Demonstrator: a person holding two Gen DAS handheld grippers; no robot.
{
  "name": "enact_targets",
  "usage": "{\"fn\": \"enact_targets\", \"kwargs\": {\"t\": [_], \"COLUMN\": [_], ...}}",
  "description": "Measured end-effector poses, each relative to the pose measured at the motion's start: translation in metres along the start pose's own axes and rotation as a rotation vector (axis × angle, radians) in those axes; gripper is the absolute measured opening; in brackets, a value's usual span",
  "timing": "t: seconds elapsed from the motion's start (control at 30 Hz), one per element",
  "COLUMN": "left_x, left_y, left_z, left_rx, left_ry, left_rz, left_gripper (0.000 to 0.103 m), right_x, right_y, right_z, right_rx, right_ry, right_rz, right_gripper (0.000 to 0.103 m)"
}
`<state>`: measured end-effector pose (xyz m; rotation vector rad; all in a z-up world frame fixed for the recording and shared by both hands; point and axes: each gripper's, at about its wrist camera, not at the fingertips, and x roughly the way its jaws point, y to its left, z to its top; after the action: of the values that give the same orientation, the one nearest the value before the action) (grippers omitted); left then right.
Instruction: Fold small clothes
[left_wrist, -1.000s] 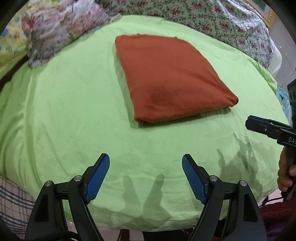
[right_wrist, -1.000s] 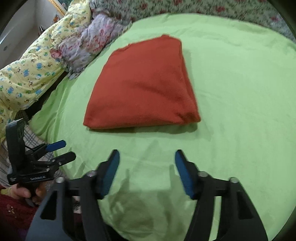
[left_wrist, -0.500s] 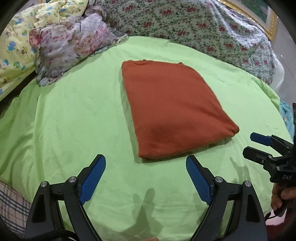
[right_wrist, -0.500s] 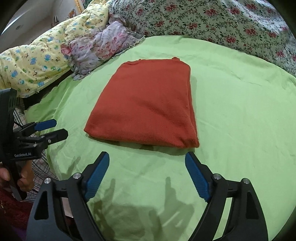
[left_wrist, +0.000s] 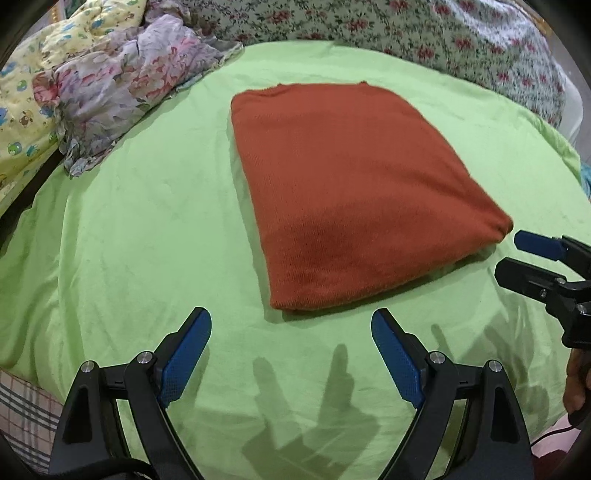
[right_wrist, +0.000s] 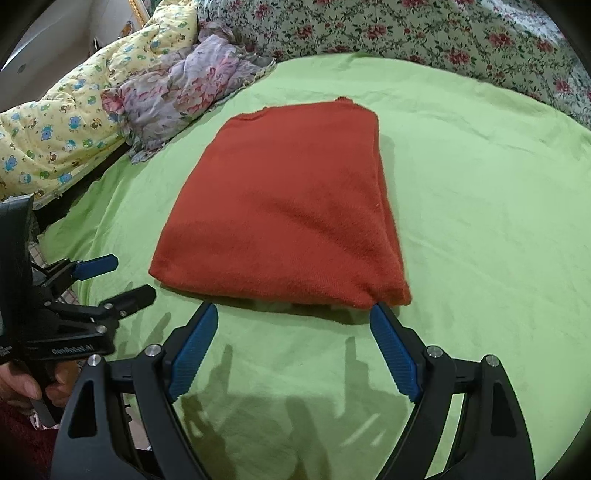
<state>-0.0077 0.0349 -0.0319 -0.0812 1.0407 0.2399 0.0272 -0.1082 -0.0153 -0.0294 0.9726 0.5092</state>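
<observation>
Two grippers hover over a lime-green sheet (left_wrist: 118, 229), each caught by the other's camera. From the left wrist, the left gripper (left_wrist: 291, 354) stands with its blue pads spread wide and nothing between them; its jaws have just been opening. A folded rust-orange garment (left_wrist: 354, 192) lies flat on the sheet just ahead of the pads, apart from them. At the right edge of this view the right gripper (left_wrist: 517, 254) reaches in, with part of a hand (left_wrist: 576, 384) below it.

From the right wrist, the right gripper (right_wrist: 293, 350) is also spread wide and empty, its jaws having just opened further. Here the garment (right_wrist: 288, 218) sits closer: its near right corner lies just beside the tip of the right-hand pad, though contact cannot be judged. Only this view shows the left gripper (right_wrist: 114, 277) from the side, held by a hand (right_wrist: 26, 391), with white lettering on its body that seems to read "GenRobot.AI". It also shows more of the yellow cartoon-print quilt (right_wrist: 55, 136). Both views show a crumpled floral cloth (left_wrist: 122, 81) and a rose-patterned bedcover (right_wrist: 424, 33) behind.
</observation>
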Motion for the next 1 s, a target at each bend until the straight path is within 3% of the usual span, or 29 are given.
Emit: {"fn": "enact_targets", "kwargs": {"t": [0.57,1.0], "left_x": [0.001,0.005], "left_y": [-0.001,0.005], "left_z": [0.021,0.032], "left_rx": [0.009,-0.026], "left_ry": [-0.012,-0.024], "left_rz": [0.037,0.024], "left_gripper": [0.089,0.089], "right_x": [0.015,0.022], "right_y": [0.003,0.002], "right_z": [0.019,0.029], "right_rx": [-0.010,-0.006], "right_ry": [0.018,0.021], "right_rz": [0.018,0.016], "right_gripper": [0.085,0.085]}}
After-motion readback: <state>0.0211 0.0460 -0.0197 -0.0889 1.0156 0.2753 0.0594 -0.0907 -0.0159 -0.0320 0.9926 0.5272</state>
